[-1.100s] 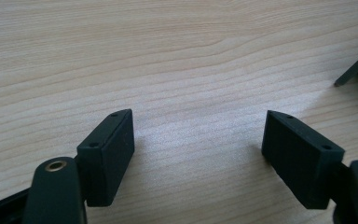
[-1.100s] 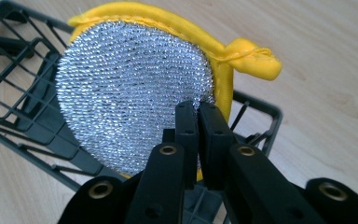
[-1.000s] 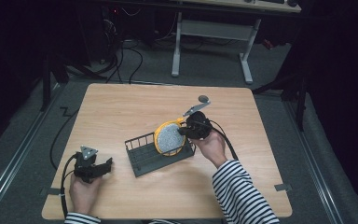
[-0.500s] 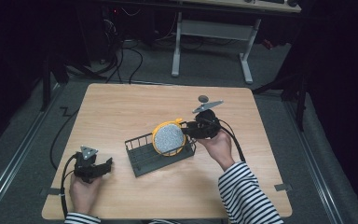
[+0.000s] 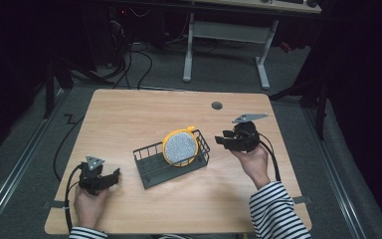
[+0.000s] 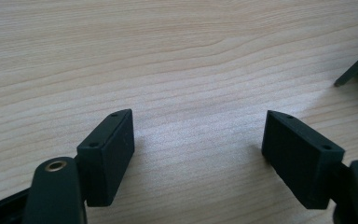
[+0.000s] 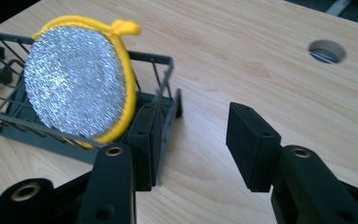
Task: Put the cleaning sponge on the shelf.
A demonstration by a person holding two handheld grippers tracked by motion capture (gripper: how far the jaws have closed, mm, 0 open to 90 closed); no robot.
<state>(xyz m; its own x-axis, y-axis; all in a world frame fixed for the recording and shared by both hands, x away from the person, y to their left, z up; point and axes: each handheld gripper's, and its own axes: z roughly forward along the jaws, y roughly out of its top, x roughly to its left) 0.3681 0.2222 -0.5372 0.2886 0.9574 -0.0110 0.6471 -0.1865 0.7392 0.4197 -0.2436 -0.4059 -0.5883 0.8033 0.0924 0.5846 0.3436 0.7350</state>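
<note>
1 yellow-rimmed scouring pad (image 5: pixel 180 147) is standing on edge in 1 wire rack (image 5: pixel 151 167), just left of the right tool (image 5: pixel 225 141), whose empty jaws have just been opening; the left tool (image 5: pixel 110 178) is sitting released.

light wood table (image 5: pixel 129 119), round cable hole (image 5: pixel 217 105) near far edge, dark wire rack (image 5: pixel 151 164) mid-table holding upright yellow-rimmed scrubber (image 5: pixel 180 147)
</note>
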